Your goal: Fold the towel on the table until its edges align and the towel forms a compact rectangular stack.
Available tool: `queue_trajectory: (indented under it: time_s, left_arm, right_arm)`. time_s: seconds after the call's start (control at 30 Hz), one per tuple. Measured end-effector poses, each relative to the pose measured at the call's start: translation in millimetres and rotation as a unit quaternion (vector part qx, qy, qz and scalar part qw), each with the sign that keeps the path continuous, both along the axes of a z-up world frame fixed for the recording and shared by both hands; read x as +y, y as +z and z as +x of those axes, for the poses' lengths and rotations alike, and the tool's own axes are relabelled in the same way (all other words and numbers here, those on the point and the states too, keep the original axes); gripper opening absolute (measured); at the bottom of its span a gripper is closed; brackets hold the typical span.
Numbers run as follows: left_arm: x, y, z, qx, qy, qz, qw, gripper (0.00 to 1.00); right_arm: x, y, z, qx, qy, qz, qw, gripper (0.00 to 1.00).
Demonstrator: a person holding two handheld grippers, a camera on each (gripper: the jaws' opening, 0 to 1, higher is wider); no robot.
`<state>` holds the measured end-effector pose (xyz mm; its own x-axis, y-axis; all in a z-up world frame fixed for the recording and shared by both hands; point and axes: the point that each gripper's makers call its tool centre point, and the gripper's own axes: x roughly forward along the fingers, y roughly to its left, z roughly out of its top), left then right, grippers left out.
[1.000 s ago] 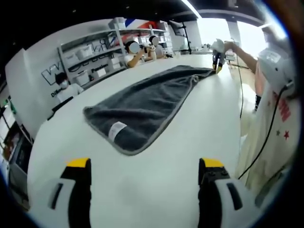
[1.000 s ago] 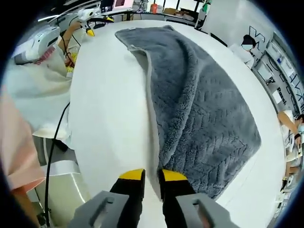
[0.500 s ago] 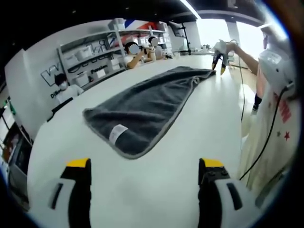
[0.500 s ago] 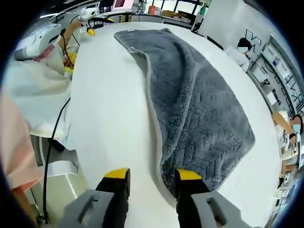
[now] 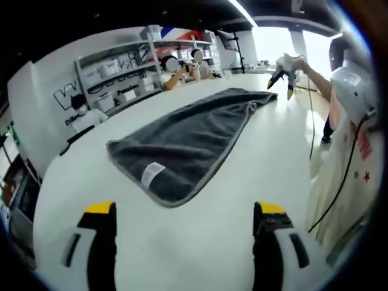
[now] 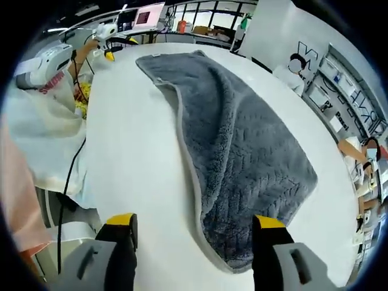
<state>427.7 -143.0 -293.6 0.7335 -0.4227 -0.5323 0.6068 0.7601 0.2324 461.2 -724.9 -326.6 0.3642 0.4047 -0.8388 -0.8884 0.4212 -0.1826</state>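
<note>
Both grippers, left gripper (image 5: 179, 221) and right gripper (image 6: 193, 233), spread wide, holding nothing above long grey plush towel (image 6: 242, 151), folded once lengthwise on white table (image 5: 200, 242). Next, probably: pinch end corners for crosswise fold.

Towel (image 6: 248, 157): was dark grey, with a herringbone weave and a paler grey border.
Towel label (image 5: 152, 172): was white.
Desk (image 5: 182, 242): was plain glossy white.
Left hand-held gripper (image 5: 185, 209): had black jaws tipped yellow on a pale grey body.
Right hand-held gripper (image 6: 194, 223): had the same black, yellow and grey.
Person's shirt (image 5: 348, 151): was cream, with red stars and lettering.
</note>
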Motion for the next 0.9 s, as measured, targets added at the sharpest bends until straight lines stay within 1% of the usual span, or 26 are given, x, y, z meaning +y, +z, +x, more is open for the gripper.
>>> queue_trajectory:
  time_s: [0.1,0.17,0.2,0.53,0.63,0.77,0.8,0.87,0.9]
  left_arm:
    - [0,0.7,0.6,0.0,0.001,-0.009,1.0,0.98]
    - [0,2.2,1.4,-0.002,0.002,-0.015,0.9999,0.98]
    - [0,2.7,1.7,-0.003,0.002,-0.016,0.9999,0.98]
    - [3,2.4,7.0,-0.003,0.01,-0.027,0.9996,0.98]
    - [7,5.9,12.3,-0.011,0.02,-0.04,0.9989,0.98]
    - [13,4.0,17.5,-0.009,0.031,-0.044,0.9985,0.99]
    - [13,4.0,18.8,-0.008,0.032,-0.047,0.9983,0.99]
    - [13,6.9,22.9,-0.01,0.039,-0.07,0.9967,0.99]
    - [13,7.4,24.1,-0.01,0.038,-0.073,0.9966,0.99]
  right_arm:
    - [-1,-0.1,1,-0.005,-0.009,0.006,0.9999,0.91]
    - [-1,-1.0,0,-0.004,-0.015,0.014,0.9998,0.99]
    - [0,-1.4,-1,-0.002,-0.016,0.02,0.9997,0.99]
    - [-2,-0.8,-5,-0.006,-0.028,0.036,0.999,1.0]
    - [-1,-0.7,-7,-0.007,-0.027,0.04,0.9988,0.99]
    - [-2,-2.9,-8,-0.013,-0.027,0.037,0.9988,0.99]
    - [-4,-3.7,-7,-0.014,-0.03,0.038,0.9987,0.99]
    - [-6,-4.0,-7,-0.015,-0.035,0.041,0.9984,0.99]
    - [-6,-4.3,-7,-0.016,-0.036,0.043,0.9983,0.99]
